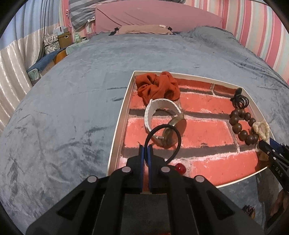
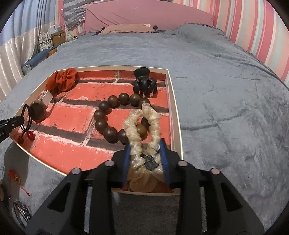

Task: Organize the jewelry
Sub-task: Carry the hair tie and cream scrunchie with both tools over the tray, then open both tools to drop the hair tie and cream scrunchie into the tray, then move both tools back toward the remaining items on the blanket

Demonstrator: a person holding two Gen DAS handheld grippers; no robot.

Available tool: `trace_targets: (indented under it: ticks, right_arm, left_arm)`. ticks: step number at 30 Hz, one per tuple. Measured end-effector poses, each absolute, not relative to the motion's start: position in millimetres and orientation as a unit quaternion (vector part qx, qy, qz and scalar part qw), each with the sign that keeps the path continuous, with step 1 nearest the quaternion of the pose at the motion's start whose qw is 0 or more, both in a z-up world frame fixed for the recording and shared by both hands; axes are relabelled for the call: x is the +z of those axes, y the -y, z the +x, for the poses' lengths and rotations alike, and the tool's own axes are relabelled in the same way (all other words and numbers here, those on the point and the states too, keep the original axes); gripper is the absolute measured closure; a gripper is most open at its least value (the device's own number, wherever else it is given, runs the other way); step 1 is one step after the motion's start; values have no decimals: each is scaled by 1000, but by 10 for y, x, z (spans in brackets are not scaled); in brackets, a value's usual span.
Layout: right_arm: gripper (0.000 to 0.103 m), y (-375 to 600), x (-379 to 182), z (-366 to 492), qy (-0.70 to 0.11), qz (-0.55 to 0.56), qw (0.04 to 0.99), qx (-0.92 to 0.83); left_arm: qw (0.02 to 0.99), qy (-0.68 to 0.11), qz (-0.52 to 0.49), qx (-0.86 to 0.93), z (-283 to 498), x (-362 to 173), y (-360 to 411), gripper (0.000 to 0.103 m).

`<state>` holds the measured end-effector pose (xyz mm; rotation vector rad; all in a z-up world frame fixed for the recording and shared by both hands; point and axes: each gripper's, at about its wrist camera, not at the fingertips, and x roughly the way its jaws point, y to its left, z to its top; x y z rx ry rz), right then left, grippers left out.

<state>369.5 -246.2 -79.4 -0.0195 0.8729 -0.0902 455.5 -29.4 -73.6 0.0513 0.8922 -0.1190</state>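
Note:
A shallow white-rimmed tray (image 1: 117, 130) (image 2: 173, 108) with a red brick-print floor lies on the bed. It holds an orange scrunchie (image 1: 157, 86) (image 2: 63, 79), a white-strapped watch (image 1: 173, 130) (image 2: 38, 110), a black claw clip (image 1: 239, 101) (image 2: 144, 85) and a brown bead bracelet (image 1: 238, 126) (image 2: 106, 115). My left gripper (image 1: 146, 150) (image 2: 21, 119) is shut on a black hair tie (image 1: 178, 137) (image 2: 27, 117) with red beads (image 1: 180, 168), low over the tray's near-left corner. My right gripper (image 2: 146, 142) (image 1: 267, 144) sits at the near-right corner. A cream scrunchie (image 2: 137, 126) (image 1: 261, 128) fills its gap, touches both pads and drapes over the bracelet.
A grey plush blanket (image 1: 72, 108) covers the bed all around the tray. Pink pillows (image 1: 153, 16) lie at the far end and a striped wall (image 2: 261, 36) runs along the right. A red tassel charm (image 2: 14, 177) and a silver ornament (image 2: 21, 211) lie on the blanket near the tray's left corner.

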Motion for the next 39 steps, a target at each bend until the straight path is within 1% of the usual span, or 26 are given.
trace_targets:
  ticks: [1,2,3,4,5,8,10,11,12,13,14,15,16,17,21,24,27,39]
  right_arm:
    - [59,2452,-777,3683,-421,-8,906,-39]
    - [57,2444,-765,3672,-420,-6,907,-35]
    - [49,2438,-748,3663,-419,-6,907,-34]
    - [38,2432,-721,3647,-415,-8,909,-35]
    - [34,2431,-681,3622,-407,-9,913,-35]
    - [28,2452,-570,3571,-396,-4,918,-32]
    - [20,2483,-493,3526,-387,5,921,-33]
    - [18,2492,-458,3498,-383,7,923,-33]
    - [16,2498,-432,3476,-381,8,924,-34]
    - [15,2502,-403,3448,-378,7,925,-35]
    - [15,2503,-370,3410,-374,6,927,-36]
    - [15,2502,-347,3378,-372,5,927,-37]
    - [14,2499,-331,3357,-371,5,928,-38]
    - [14,2496,-311,3323,-369,6,929,-37]
    - [14,2451,-268,3213,-366,2,930,-38]
    - [14,2392,-240,3117,-364,-1,931,-37]
    - [14,2329,-224,3031,-363,-3,931,-35]
    - [14,2086,-295,2679,-374,0,927,-26]
  left_arm:
    - [899,-433,25,-57,4547,-732,288,98]
    - [898,-434,21,-61,4535,-719,278,98]
    - [899,-434,18,-64,4515,-697,268,98]
    - [899,-432,16,-65,4496,-679,263,98]
    - [900,-430,15,-66,4478,-653,253,98]
    - [904,-421,10,-71,4405,-534,223,98]
    - [907,-415,6,-75,4350,-436,190,98]
    - [908,-411,6,-76,4316,-382,166,98]
    - [910,-408,6,-77,4289,-340,143,96]
    - [911,-404,4,-79,4247,-285,104,91]
    - [913,-401,4,-77,4216,-249,73,66]
    - [916,-395,3,-72,4190,-212,52,37]
    - [924,-378,4,-64,4112,-154,4,32]
    - [928,-367,6,-63,4053,-115,-31,32]
    - [927,-370,7,-63,3915,-79,-163,31]
    - [927,-370,7,-56,3822,-73,-269,25]
    - [927,-371,-4,-49,3731,-75,-436,22]
    - [919,-393,-10,-38,3349,-302,-741,22]
